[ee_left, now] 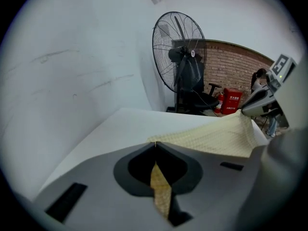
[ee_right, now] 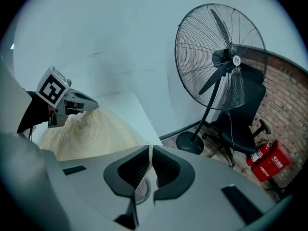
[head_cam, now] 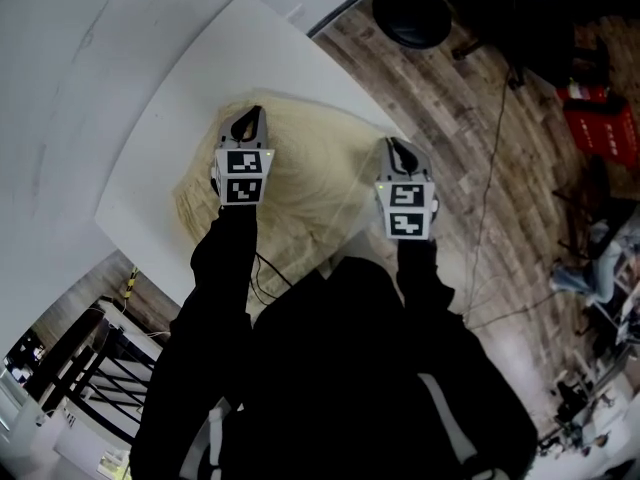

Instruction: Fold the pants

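Observation:
The pants (head_cam: pixel 300 193) are pale cream fabric, bunched on the white table (head_cam: pixel 250 48). My left gripper (head_cam: pixel 252 118) is shut on one edge of them, and a strip of the cloth (ee_left: pixel 160 189) shows between its jaws. My right gripper (head_cam: pixel 393 146) is shut on another edge near the table's right side. The fabric (ee_left: pixel 221 138) stretches raised between the two grippers. In the right gripper view the pants (ee_right: pixel 91 134) rise to the left gripper (ee_right: pixel 72 102), and only a thin pale edge shows at my right gripper (ee_right: pixel 150 148).
A big standing fan (ee_right: pixel 216 61) stands on the wooden floor past the table's far corner, with its round base (head_cam: pixel 412 13) near the table edge. A black office chair (ee_right: pixel 240 124) and a red fire extinguisher (ee_right: pixel 269 160) stand behind it. A white wall runs along the table's left.

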`<action>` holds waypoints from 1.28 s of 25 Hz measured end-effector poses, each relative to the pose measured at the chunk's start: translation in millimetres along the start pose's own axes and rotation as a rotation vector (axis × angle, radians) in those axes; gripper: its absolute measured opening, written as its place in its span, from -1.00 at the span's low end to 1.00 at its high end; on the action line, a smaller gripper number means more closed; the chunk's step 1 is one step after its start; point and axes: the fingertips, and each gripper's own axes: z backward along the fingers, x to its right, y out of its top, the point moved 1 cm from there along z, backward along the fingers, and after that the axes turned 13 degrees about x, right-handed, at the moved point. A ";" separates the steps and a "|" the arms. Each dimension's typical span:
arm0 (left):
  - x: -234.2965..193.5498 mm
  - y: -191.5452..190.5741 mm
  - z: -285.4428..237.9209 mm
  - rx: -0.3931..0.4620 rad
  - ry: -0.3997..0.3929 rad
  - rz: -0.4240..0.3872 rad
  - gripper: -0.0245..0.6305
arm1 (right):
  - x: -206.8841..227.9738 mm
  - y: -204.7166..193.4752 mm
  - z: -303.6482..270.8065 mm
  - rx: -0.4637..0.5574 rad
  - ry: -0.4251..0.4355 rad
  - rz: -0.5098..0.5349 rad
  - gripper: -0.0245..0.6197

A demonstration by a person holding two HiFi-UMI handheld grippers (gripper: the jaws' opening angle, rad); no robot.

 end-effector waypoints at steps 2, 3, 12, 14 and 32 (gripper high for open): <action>-1.0 4.8 8.1 0.027 0.014 0.000 -0.90 | -5.8 9.4 11.1 0.025 -0.005 0.013 -0.85; -1.8 7.3 13.7 0.041 0.021 0.001 -0.90 | -9.9 14.0 17.6 0.038 -0.008 0.021 -0.85; -11.8 33.6 86.9 0.160 0.054 0.010 -0.90 | -64.7 43.0 92.8 0.145 -0.051 0.024 -0.85; -14.1 36.8 103.3 0.190 0.064 0.015 -0.90 | -76.5 47.5 109.9 0.169 -0.064 0.021 -0.85; -15.6 20.7 249.9 0.401 0.079 0.123 -0.90 | -184.3 55.8 223.5 0.327 -0.091 0.017 -0.85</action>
